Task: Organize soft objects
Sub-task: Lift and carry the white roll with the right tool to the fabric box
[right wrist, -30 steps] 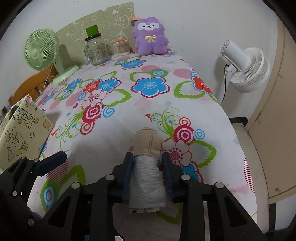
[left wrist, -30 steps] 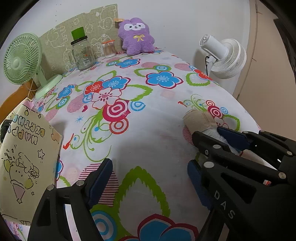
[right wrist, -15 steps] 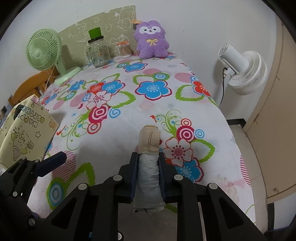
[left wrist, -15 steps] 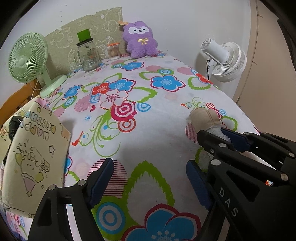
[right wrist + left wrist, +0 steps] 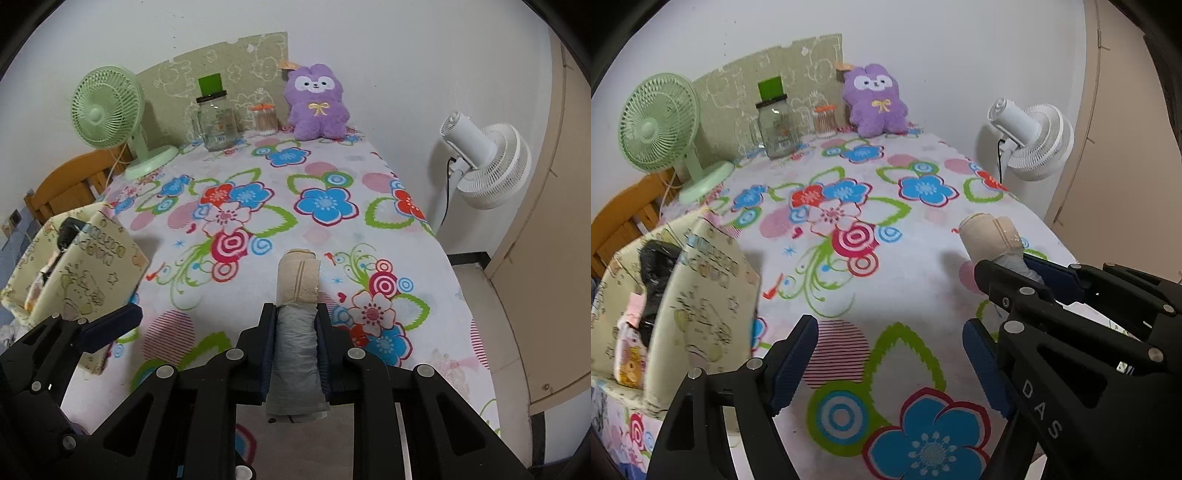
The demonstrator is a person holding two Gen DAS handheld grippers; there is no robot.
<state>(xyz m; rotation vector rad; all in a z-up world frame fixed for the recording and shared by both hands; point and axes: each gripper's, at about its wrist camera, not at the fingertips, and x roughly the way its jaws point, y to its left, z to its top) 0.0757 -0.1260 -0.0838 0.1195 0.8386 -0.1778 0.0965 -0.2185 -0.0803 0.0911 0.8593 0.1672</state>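
Since a second ago the right tongs (image 5: 294, 347) have squeezed tighter on the rolled cloth bundle (image 5: 295, 332) and lifted it clear of the bench (image 5: 332, 236) – the roll looks narrower between the pads and its beige end rides higher. The bundle's long axis runs straight out along the fingers, grey part in the grip, beige end pointing toward the far wall. The left tongs (image 5: 886, 362) hang wide apart and hold nothing, just beside the right pair; they have drifted back a little. To the left, near the bench edge, stands the open yellow storage bag (image 5: 85, 273) – likely the place for the roll, so the carry goes leftward, across the left tongs. Beyond sit the purple plush (image 5: 317, 107) and jars
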